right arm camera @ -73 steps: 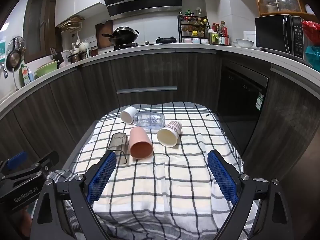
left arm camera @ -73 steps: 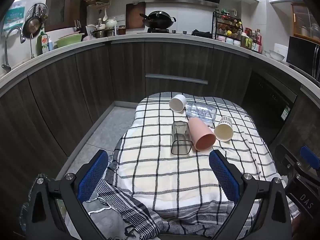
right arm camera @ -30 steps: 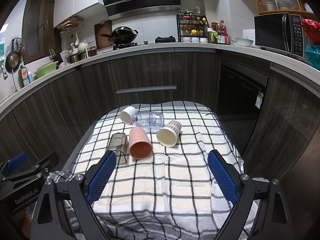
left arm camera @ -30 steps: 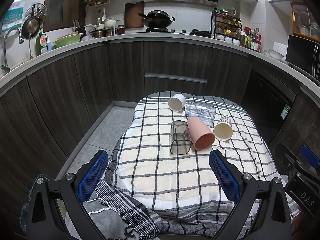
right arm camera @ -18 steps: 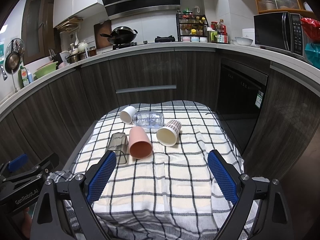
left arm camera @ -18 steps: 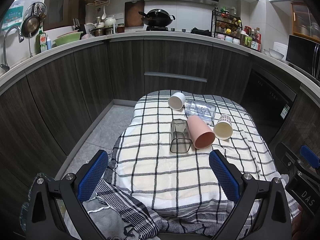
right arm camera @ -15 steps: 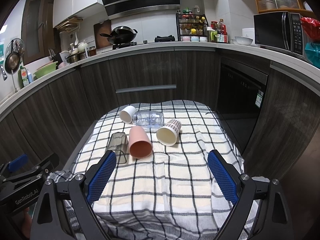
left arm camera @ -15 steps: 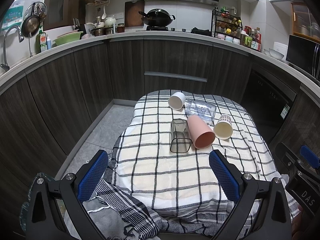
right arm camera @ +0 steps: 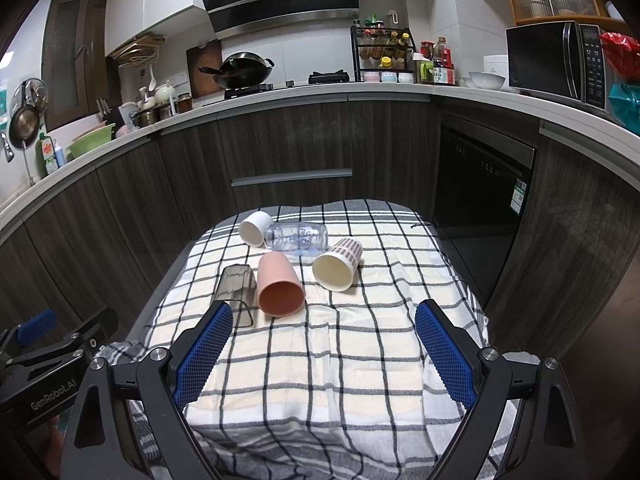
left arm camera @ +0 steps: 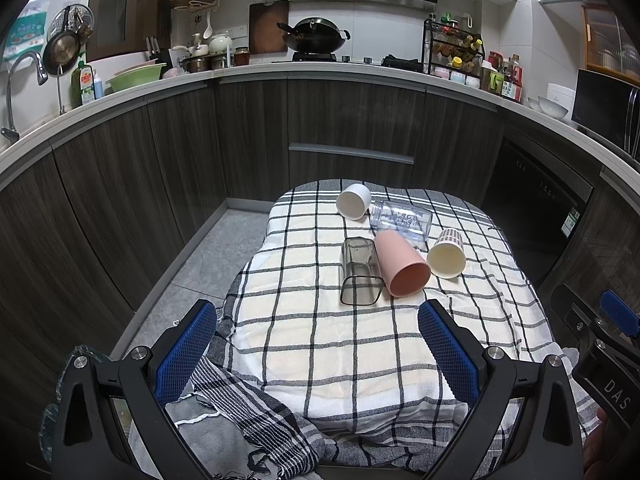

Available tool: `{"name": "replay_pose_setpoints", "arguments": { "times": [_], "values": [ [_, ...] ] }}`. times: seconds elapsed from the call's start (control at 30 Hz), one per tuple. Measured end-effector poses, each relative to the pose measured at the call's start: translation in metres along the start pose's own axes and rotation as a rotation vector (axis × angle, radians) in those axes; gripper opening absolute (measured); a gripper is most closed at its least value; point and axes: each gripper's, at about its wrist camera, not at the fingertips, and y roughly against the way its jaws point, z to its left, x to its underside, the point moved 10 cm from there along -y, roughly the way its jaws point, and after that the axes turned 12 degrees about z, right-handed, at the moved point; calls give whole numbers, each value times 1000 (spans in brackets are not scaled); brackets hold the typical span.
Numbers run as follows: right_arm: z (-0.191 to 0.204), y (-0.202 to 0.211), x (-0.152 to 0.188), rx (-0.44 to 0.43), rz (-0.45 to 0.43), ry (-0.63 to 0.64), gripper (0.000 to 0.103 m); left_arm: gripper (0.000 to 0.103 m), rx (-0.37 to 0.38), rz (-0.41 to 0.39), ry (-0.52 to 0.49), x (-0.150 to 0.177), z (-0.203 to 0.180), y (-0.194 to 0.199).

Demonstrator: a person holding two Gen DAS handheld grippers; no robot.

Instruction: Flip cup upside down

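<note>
Several cups lie on their sides on a checked cloth [left arm camera: 320, 340] over a small table: a pink cup [left arm camera: 401, 268] [right arm camera: 279, 284], a smoky clear square cup [left arm camera: 359, 271] [right arm camera: 236, 286], a striped paper cup [left arm camera: 447, 253] [right arm camera: 337, 265], a white cup [left arm camera: 353, 201] [right arm camera: 255, 228] and a clear bottle-like cup [left arm camera: 401, 218] [right arm camera: 298, 236]. My left gripper [left arm camera: 318, 344] is open and empty, well short of the cups. My right gripper [right arm camera: 324, 344] is open and empty, also short of them.
Dark kitchen cabinets [left arm camera: 348, 120] curve around the table, with a dishwasher [right arm camera: 480, 184] at the right. A striped grey towel [left arm camera: 256, 412] hangs at the table's near left corner. The floor [left arm camera: 200, 260] lies left of the table.
</note>
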Motion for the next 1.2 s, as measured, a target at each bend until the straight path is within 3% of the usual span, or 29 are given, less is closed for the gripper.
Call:
{"name": "replay_pose_setpoints", "arguments": {
  "times": [0.57,1.2],
  "values": [
    [-4,-21,-4,5,38,-9,93,103,-1,29,-24,-14,-8,-24],
    [-13,-88,-41,29,107,-33,93,103,1,157,-48,-58,-27,-116]
  ]
}}
